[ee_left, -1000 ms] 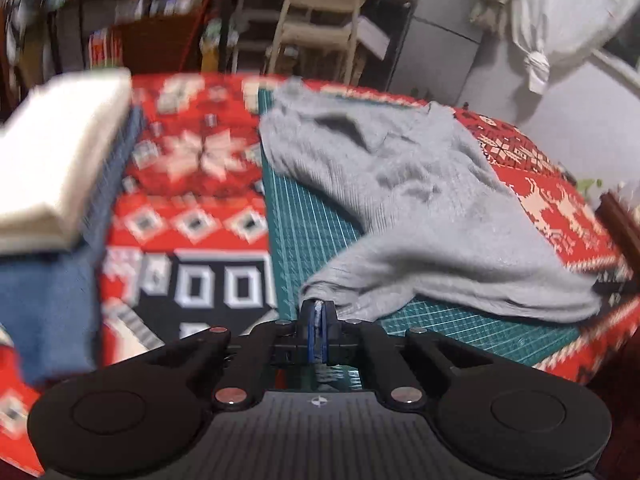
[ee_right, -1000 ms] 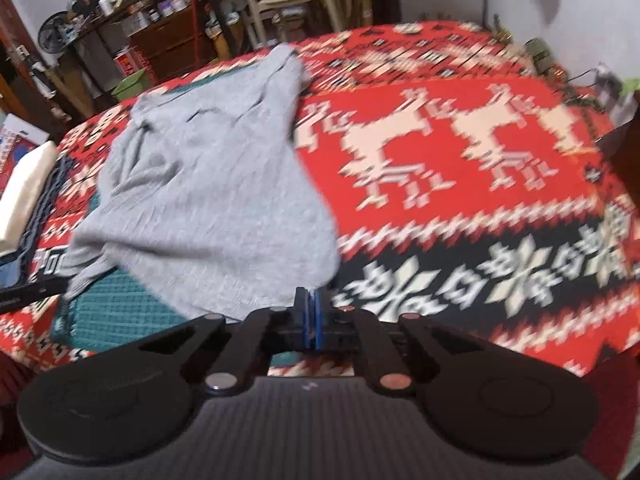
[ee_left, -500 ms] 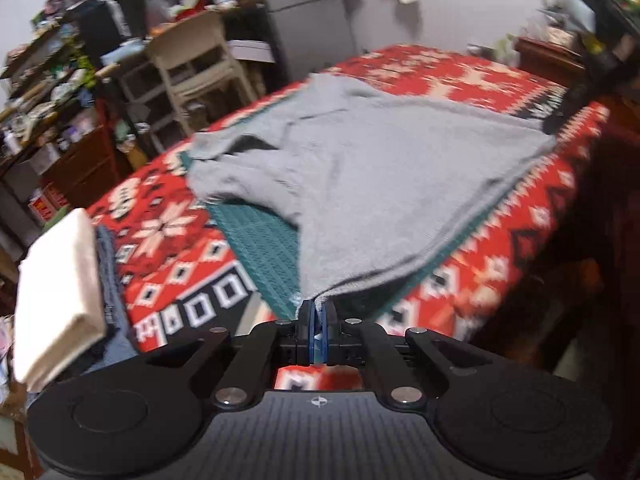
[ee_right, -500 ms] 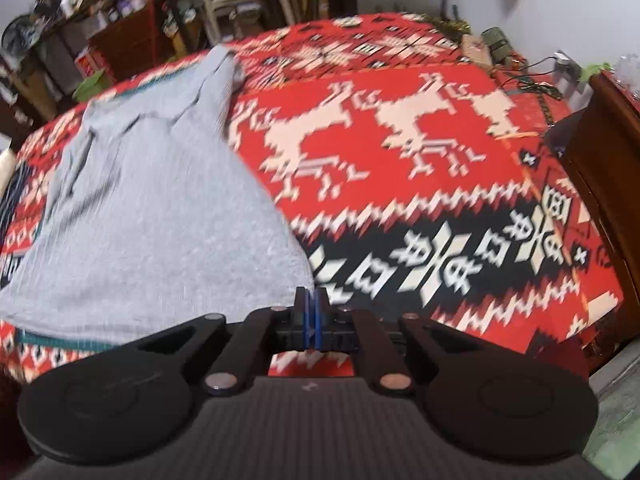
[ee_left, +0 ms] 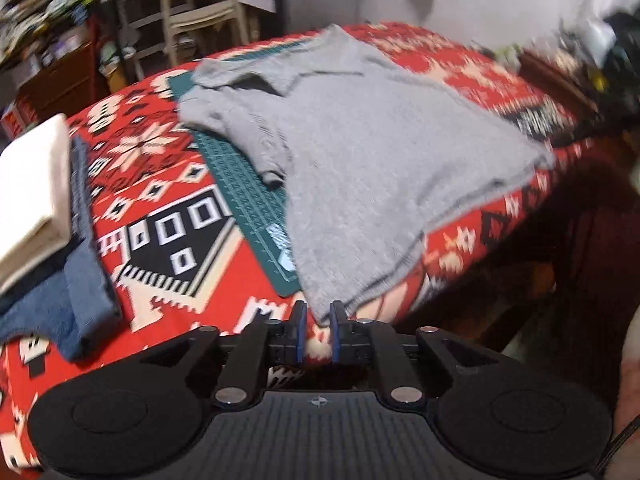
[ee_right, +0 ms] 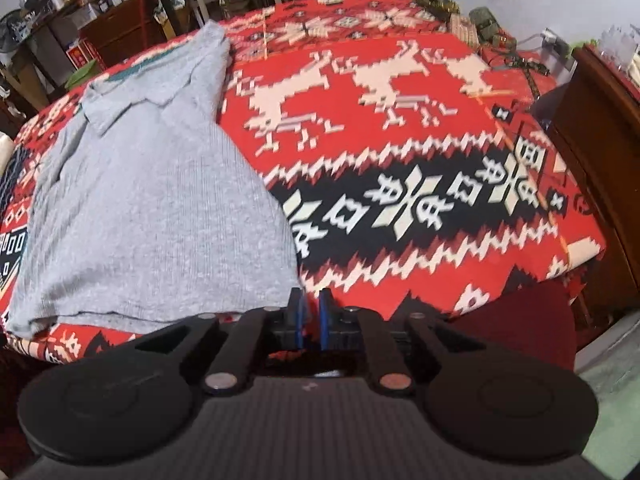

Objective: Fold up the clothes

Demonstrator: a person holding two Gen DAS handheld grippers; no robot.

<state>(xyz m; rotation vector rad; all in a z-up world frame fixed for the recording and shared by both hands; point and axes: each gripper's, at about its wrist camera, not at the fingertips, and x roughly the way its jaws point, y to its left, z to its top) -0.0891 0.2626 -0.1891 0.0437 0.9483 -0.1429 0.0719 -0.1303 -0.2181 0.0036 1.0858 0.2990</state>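
- On the red patterned blanket (ee_right: 400,152) covering the table, a grey collared shirt (ee_left: 360,168) lies spread flat, collar at the far end, hem at the near edge
- Under the shirt's far half a green cutting mat (ee_left: 248,200) shows along one side
- Left gripper (ee_left: 316,332): jaws opening, a narrow gap between the blue pads; the shirt's near hem corner sits just at the tips, and the pads do not press it
- Right gripper (ee_right: 309,318): jaws opening too, narrowly parted; the other hem corner lies just beside the tips, not clamped
- Well apart from the shirt, seen from the left wrist, a folded cream cloth (ee_left: 32,188) rests atop a folded blue garment (ee_left: 68,300)
- A pale chair (ee_left: 196,8) stands beyond the table
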